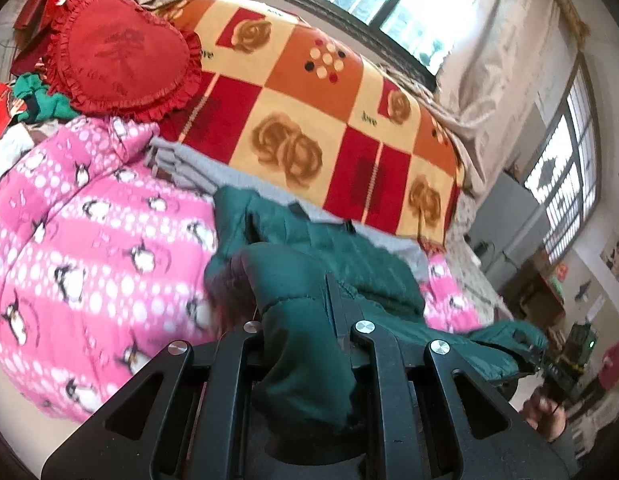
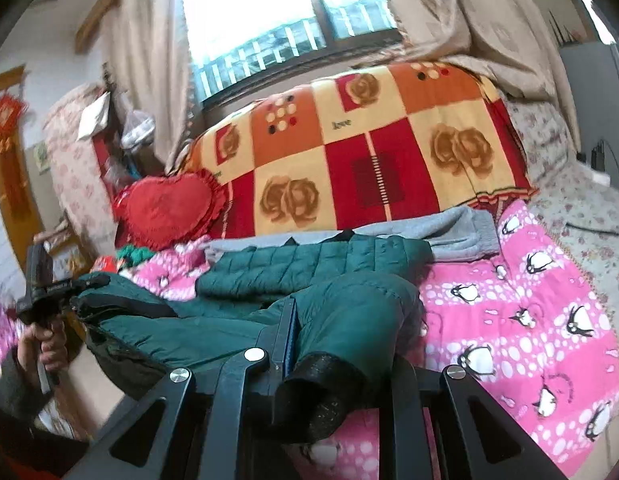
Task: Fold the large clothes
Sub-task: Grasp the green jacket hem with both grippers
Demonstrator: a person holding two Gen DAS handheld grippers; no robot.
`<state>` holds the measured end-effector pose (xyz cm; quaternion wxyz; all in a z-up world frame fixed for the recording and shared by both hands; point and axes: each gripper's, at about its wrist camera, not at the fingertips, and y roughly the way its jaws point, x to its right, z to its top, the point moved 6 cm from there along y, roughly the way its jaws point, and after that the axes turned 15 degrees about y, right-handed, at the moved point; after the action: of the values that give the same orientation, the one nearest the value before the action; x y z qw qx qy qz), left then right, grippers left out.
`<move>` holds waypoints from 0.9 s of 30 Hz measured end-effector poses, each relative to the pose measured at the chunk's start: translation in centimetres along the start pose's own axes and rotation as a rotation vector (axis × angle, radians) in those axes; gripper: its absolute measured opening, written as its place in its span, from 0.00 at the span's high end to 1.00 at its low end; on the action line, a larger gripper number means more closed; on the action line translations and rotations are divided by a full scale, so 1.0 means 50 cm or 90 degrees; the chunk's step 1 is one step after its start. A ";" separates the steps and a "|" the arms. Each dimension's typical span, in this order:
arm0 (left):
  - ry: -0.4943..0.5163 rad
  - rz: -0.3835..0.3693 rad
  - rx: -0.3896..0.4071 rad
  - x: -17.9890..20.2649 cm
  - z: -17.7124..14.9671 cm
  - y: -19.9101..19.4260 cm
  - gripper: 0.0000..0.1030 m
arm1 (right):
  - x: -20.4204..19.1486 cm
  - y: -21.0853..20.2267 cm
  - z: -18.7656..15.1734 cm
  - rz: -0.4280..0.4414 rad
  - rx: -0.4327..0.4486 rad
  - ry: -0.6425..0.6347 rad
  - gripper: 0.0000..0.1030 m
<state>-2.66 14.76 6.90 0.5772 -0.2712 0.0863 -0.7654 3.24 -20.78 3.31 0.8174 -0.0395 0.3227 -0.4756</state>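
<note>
The dark green quilted puffer jacket (image 2: 309,272) lies across the near side of the bed, on the pink penguin-print quilt (image 2: 529,312), with a grey garment (image 2: 461,232) just behind it and the red-and-orange rose blanket (image 2: 369,160) heaped farther back. A red heart-shaped cushion (image 1: 121,56) sits at the far left.

Both tools are clenched on the jacket. The left gripper (image 1: 309,340) pinches a puffy bunch of green fabric between its fingers, and the right gripper (image 2: 329,360) grips a sleeve, whose dark knitted cuff (image 2: 321,392) hangs toward the lens. In the right wrist view the left tool shows at the left edge with the person's hand (image 2: 45,348) round its handle, holding the jacket's other end off the quilt.

It looks to me like a fold is under way: the two near parts are lifted and ready to go over the body of the jacket. The next move calls for carrying both grips together toward the far side, keeping the padding flat, then laying it down squarely before letting go. The slippery, springy filling may well push back open.
</note>
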 end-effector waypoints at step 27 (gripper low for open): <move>0.006 0.120 -0.030 -0.091 0.155 0.300 0.88 | 0.058 0.317 0.192 -0.105 0.005 0.050 0.83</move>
<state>14.73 15.61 5.26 0.6399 -0.2715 0.1324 -0.7066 21.55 -16.80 3.59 0.7623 -0.0442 0.3481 -0.5438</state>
